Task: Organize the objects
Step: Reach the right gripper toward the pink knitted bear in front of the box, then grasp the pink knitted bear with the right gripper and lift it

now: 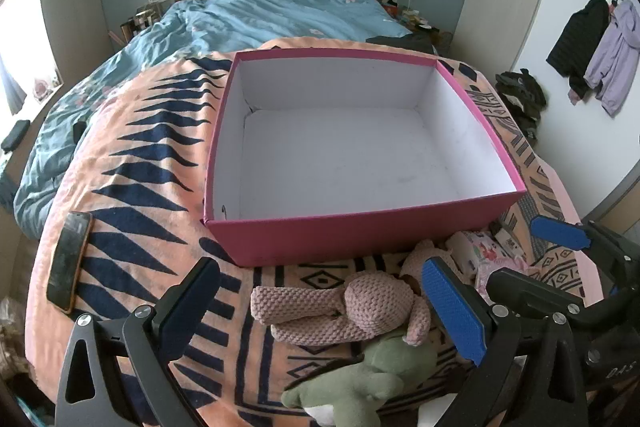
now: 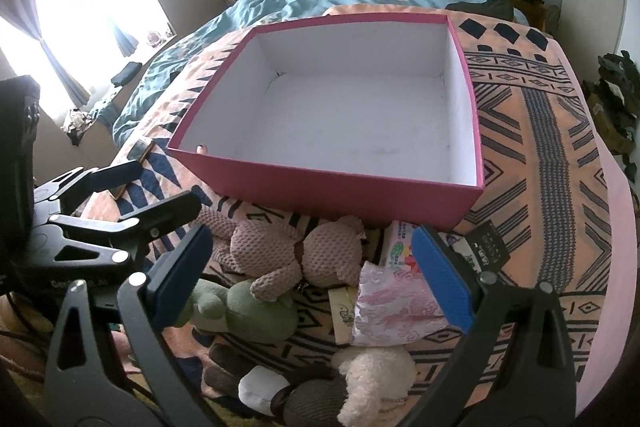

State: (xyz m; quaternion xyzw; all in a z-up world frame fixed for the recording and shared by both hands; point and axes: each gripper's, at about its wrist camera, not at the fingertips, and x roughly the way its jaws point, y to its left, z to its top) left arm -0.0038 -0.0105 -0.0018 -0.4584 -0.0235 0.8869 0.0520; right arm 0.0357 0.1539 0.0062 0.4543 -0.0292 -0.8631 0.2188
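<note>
The pink box point(image 1: 352, 235) sits empty behind the toys, and my released left tongs point(image 1: 320, 311) and right tongs point(image 2: 316, 275) may snag the blanket point(image 1: 132, 187) there.

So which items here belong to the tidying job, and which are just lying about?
Job:
pink box
pink knitted toy
green plush
white fluffy toy
pink satin pouch

Lying about:
phone
blue duvet
hanging jackets
</note>
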